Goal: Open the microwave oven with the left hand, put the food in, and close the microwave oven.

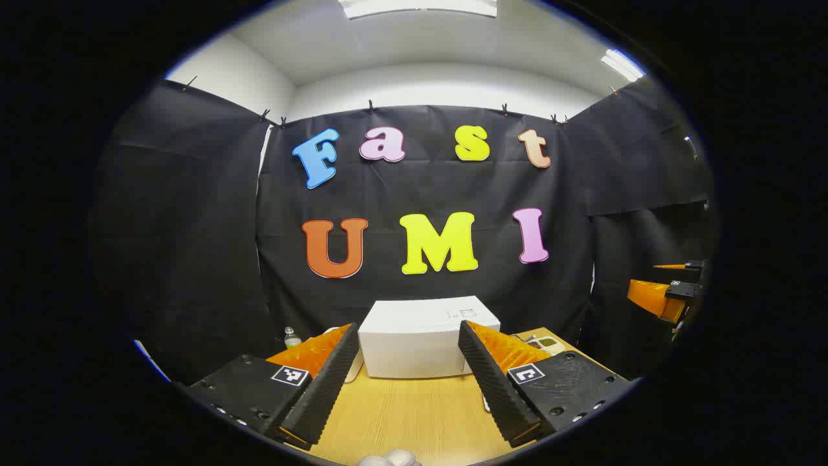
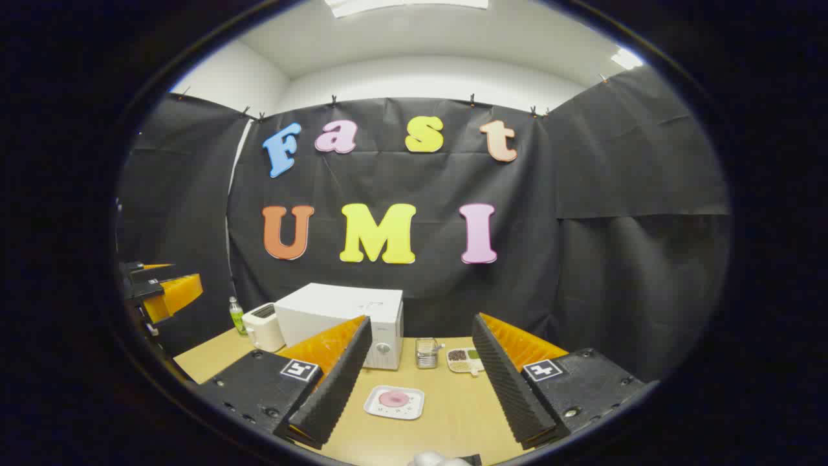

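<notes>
While our left gripper (image 1: pixel 409 362) hangs with fingers spread apart above the wooden table (image 1: pixel 414 414), the closed microwave oven (image 1: pixel 424 336) sits straight ahead. Our right gripper (image 2: pixel 420 362) likewise gapes empty over the food (image 2: pixel 393 398) on its white plate (image 2: pixel 378 407), right of the oven.

A cloth-walled recording booth: wooden table (image 2: pixel 453 414), microwave (image 2: pixel 343 323), toaster (image 2: pixel 264 327), ceiling lights (image 2: pixel 407 3).

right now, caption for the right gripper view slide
Open right gripper above a table with plated food, facing the closed microwave.
</notes>
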Tool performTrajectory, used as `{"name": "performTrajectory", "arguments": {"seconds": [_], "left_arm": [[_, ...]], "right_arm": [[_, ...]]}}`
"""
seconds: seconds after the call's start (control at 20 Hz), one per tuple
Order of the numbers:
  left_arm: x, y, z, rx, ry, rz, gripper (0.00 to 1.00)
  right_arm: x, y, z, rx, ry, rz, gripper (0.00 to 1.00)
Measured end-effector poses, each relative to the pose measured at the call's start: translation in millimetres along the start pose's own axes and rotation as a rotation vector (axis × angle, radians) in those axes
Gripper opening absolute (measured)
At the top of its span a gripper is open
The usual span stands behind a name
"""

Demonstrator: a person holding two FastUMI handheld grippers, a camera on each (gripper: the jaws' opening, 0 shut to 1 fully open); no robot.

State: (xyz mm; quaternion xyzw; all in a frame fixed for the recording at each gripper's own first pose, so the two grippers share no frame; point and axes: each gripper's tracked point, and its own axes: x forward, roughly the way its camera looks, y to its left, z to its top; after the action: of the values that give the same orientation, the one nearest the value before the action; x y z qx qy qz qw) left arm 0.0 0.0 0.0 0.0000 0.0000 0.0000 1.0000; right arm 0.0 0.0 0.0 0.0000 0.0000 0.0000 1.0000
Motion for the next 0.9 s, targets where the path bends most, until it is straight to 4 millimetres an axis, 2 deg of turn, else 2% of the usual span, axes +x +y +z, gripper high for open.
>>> {"name": "performTrajectory", "arguments": {"seconds": [0.4,0.65,0.75,0.9], "left_arm": [[-8.8,11.6,-0.8,-0.014,0.0,0.011,0.96],[-13.5,17.0,-8.2,-0.013,0.013,0.018,0.96],[-11.8,15.4,-10.1,-0.01,0.011,0.017,0.96],[3.7,4.2,-24.2,0.01,0.017,0.003,0.96]], "right_arm": [[-5.0,2.0,1.5,-0.013,-0.013,-0.003,1.0],[-12.6,7.0,0.0,-0.015,-0.011,0.004,1.0],[-11.7,6.1,-0.6,-0.016,-0.015,0.008,1.0],[-5.7,0.5,-3.8,-0.017,-0.012,0.022,1.0]]}}
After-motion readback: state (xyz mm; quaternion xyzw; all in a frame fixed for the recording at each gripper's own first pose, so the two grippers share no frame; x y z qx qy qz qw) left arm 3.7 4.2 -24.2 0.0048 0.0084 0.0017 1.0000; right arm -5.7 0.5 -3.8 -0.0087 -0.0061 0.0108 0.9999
